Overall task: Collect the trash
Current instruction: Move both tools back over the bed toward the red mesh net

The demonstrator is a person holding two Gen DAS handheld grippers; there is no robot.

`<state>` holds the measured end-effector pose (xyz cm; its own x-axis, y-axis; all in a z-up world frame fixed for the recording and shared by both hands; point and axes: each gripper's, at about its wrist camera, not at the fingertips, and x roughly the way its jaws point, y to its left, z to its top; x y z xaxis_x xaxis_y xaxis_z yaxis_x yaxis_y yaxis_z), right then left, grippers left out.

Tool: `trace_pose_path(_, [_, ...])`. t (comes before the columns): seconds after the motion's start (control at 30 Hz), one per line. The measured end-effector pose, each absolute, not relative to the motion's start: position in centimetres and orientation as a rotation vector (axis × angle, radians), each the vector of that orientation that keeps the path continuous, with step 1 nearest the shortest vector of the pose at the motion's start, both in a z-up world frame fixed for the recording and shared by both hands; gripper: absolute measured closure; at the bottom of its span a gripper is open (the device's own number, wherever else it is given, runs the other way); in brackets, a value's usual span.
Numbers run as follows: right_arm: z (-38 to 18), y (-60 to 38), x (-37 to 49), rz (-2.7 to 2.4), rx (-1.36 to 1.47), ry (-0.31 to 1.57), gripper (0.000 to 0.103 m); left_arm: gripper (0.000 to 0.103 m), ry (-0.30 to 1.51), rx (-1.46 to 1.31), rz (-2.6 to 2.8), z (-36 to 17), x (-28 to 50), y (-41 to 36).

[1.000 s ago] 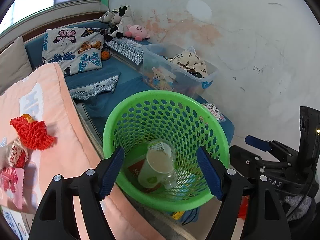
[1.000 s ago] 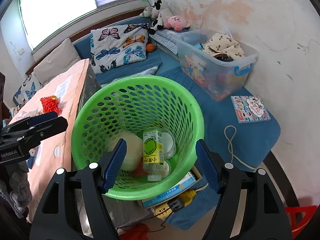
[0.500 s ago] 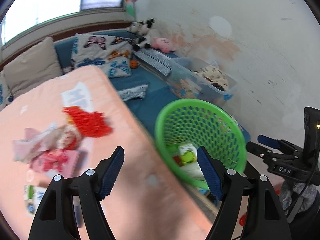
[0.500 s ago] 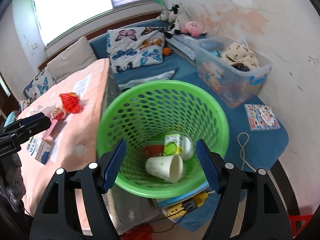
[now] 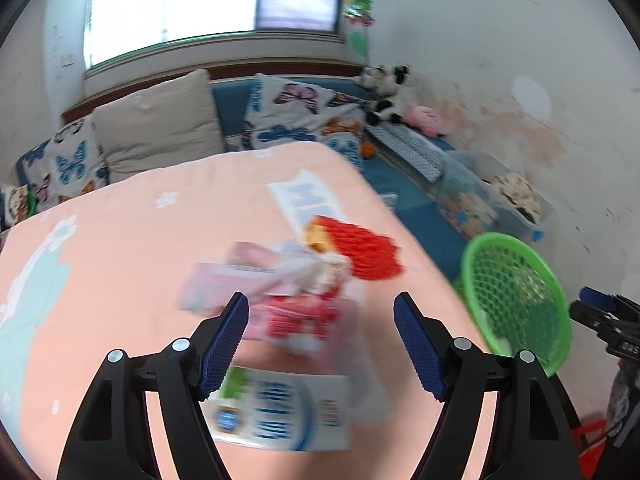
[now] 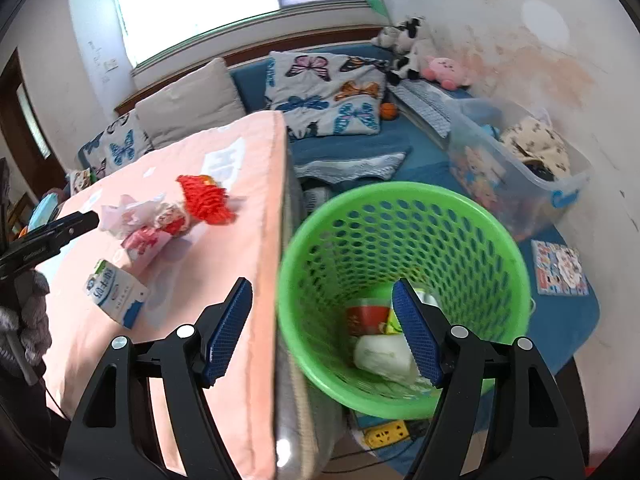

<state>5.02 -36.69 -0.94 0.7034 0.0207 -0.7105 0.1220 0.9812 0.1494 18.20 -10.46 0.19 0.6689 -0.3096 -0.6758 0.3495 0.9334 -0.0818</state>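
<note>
Left wrist view: left claw (image 5: 321,346) spread wide and empty, poised over the litter on the pink bed (image 5: 120,264) — one milk carton (image 5: 280,412), one red mesh net (image 5: 360,252), blurred wrappers (image 5: 296,304) I can't count. Looks like the reach for the next pick; closing on one piece comes next.

Right wrist view: right claw (image 6: 322,330) also wide open, empty, above the one green basket (image 6: 404,208), a cup (image 6: 382,354) among the trash inside.

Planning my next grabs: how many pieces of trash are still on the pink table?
4, possibly more underneath: red mesh, crumpled wrapper beside it, pink packet in front, milk carton nearest.
</note>
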Motion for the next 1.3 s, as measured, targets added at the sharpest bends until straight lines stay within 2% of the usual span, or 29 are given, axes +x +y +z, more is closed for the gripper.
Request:
trace_pose_path(0.37, [-1.1, -33.0, 8.1, 0.017, 0.138, 0.818, 0.030, 0.025, 0.818, 0.066, -0.324, -2.6, 21.6, -4.9])
trace_pose_path(0.7, [-1.6, -30.8, 11.5, 0.069, 0.108, 0.847, 0.030, 0.026, 0.816, 0.147, -0.418, -4.4, 23.5, -5.4])
trace_pose_path(0.9, [-2.3, -29.7, 13.9, 0.101, 0.090, 0.870, 0.030, 0.045, 0.816, 0.152, -0.466, -4.9, 24.1, -5.4])
trace_pose_path(1.07, [-2.3, -28.5, 15.8, 0.145, 0.073, 0.876, 0.030, 0.075, 0.828, 0.133, -0.476, -5.3, 24.3, -5.1])
trace_pose_path(1.1, [-2.4, -28.1, 16.2, 0.150, 0.066, 0.878, 0.030, 0.078, 0.829, 0.126, -0.476, -5.3, 24.3, -5.0])
trace_pose_path(1.17, [-2.4, -27.6, 17.0, 0.159, 0.056, 0.882, 0.030, 0.092, 0.831, 0.115, -0.474, -5.4, 24.3, -4.7])
trace_pose_path(1.3, [-2.8, -26.3, 18.8, 0.183, 0.032, 0.885, 0.030, 0.096, 0.829, 0.097, -0.458, -5.3, 24.1, -4.1])
